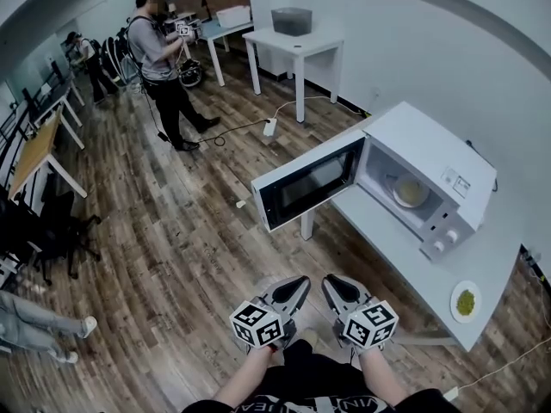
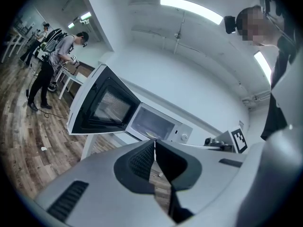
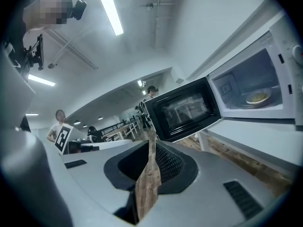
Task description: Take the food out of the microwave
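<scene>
A white microwave (image 1: 435,166) stands on a white table (image 1: 392,231) with its door (image 1: 308,183) swung wide open to the left. Inside sits a plate of yellowish food (image 1: 411,193), also seen on the turntable in the right gripper view as the plate (image 3: 257,97). My left gripper (image 1: 300,282) and right gripper (image 1: 331,282) are side by side low in the head view, well short of the microwave. Both point toward it, apart from everything. The left gripper (image 2: 154,142) is shut with nothing in it. The right gripper (image 3: 150,134) also has its tips together and holds nothing.
A small plate of green food (image 1: 466,302) lies on the table near its front right end. The open door juts out over the wooden floor. A person (image 1: 164,58) stands far back by another white table (image 1: 297,46) bearing a grey box (image 1: 292,21). A cable and power strip (image 1: 269,127) lie on the floor.
</scene>
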A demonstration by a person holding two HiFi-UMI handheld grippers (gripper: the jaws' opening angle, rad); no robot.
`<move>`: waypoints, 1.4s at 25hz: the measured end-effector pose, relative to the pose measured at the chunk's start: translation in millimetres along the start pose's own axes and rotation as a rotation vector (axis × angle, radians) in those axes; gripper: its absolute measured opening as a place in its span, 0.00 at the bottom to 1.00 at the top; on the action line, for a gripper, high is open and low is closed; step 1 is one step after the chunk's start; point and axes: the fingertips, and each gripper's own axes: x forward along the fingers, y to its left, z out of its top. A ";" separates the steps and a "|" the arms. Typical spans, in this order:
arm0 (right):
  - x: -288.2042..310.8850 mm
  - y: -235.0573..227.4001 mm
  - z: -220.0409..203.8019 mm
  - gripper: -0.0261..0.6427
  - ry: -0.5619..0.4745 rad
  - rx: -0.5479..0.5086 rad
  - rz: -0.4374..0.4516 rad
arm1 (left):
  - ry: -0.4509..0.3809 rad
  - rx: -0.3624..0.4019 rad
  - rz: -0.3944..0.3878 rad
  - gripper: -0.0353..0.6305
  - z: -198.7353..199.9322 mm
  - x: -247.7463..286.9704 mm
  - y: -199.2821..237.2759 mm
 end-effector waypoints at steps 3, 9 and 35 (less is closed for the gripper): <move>17.9 -15.6 9.0 0.13 -0.008 0.009 -0.005 | 0.020 0.011 -0.016 0.08 8.3 19.7 13.0; 44.3 -43.8 29.1 0.13 -0.024 0.009 -0.019 | 0.027 0.015 -0.030 0.07 21.4 50.5 37.1; -11.9 -151.4 41.3 0.13 -0.166 0.174 -0.391 | 0.257 -0.010 -0.385 0.07 -14.4 191.1 -5.1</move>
